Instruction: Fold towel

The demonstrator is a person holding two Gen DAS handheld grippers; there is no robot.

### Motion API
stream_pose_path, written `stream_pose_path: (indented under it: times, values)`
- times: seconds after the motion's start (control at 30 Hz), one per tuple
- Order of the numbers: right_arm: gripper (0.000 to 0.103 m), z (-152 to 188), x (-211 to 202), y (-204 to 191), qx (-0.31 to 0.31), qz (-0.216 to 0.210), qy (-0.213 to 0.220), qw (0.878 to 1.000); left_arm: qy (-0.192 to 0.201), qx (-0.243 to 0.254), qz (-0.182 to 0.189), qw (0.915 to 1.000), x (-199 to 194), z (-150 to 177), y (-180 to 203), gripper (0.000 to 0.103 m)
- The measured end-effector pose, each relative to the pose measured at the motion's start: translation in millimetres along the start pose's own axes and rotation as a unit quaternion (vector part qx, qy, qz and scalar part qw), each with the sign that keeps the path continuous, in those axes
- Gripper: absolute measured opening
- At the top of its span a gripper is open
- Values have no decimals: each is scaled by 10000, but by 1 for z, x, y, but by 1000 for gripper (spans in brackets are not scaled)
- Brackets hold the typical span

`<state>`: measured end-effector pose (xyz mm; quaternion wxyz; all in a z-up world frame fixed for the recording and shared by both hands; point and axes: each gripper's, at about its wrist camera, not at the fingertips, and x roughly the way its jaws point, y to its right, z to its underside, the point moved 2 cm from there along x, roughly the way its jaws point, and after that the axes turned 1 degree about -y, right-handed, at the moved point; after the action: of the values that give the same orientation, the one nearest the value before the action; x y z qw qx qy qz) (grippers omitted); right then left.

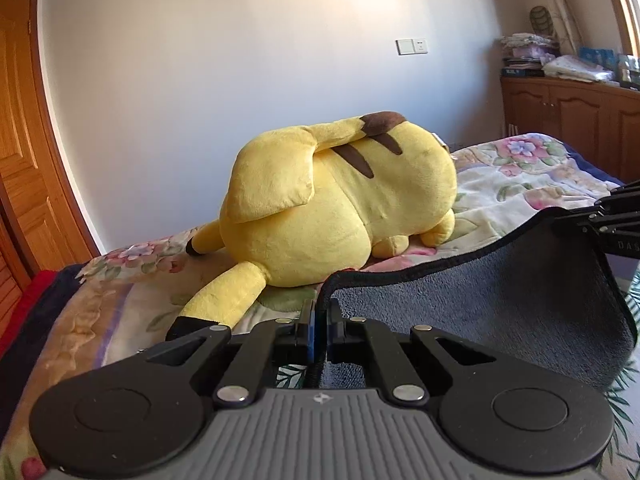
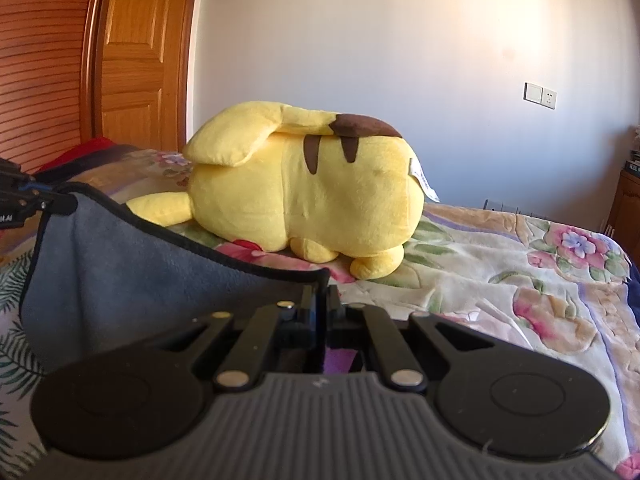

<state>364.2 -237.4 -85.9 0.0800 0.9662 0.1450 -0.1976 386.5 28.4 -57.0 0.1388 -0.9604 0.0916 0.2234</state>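
Observation:
A grey towel (image 1: 500, 300) with a dark hem hangs between my two grippers above the bed. My left gripper (image 1: 320, 312) is shut on the towel's left corner. My right gripper (image 1: 580, 220) shows at the right edge of the left wrist view, shut on the other corner. In the right wrist view the towel (image 2: 132, 280) sags to the left, my right gripper (image 2: 322, 300) is shut on its near corner, and my left gripper (image 2: 60, 202) pinches the far corner at the left edge.
A big yellow plush toy (image 1: 340, 200) lies on the floral bedspread (image 1: 520, 176) just behind the towel; it also shows in the right wrist view (image 2: 304, 184). A wooden door (image 2: 136, 60) stands left, a wooden cabinet (image 1: 568, 120) with stacked items right.

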Motion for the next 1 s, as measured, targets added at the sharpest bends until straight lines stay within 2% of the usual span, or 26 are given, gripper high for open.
stream_pose_path:
  times: [0.2,0.7,0.87,0.9,0.93,0.97,1.0]
  values:
    - [5,4,22,3,-159,67,-77,9998,-89,-3,-118,9999,30,9,1,5]
    - [5,33,70,3,-344,3,-711,9969,-628,124,-251,9976,83,39,5,6]
    - [5,38,75,5,-235,-19,-836,9962,-761,108,-330,9965,88,44,6,12]
    - [5,38,75,6,-181,-43,-856,9962,-782,110,-354,9962,88,44,5,23]
    - [6,38,75,6,-128,-62,-866,9961,-781,108,-372,9962,87,44,5,39]
    - [9,38,75,7,-107,-66,-871,9961,-747,77,-377,9965,86,44,3,48]
    - [11,38,75,8,-117,-60,-883,9960,-712,25,-379,9967,84,44,2,63]
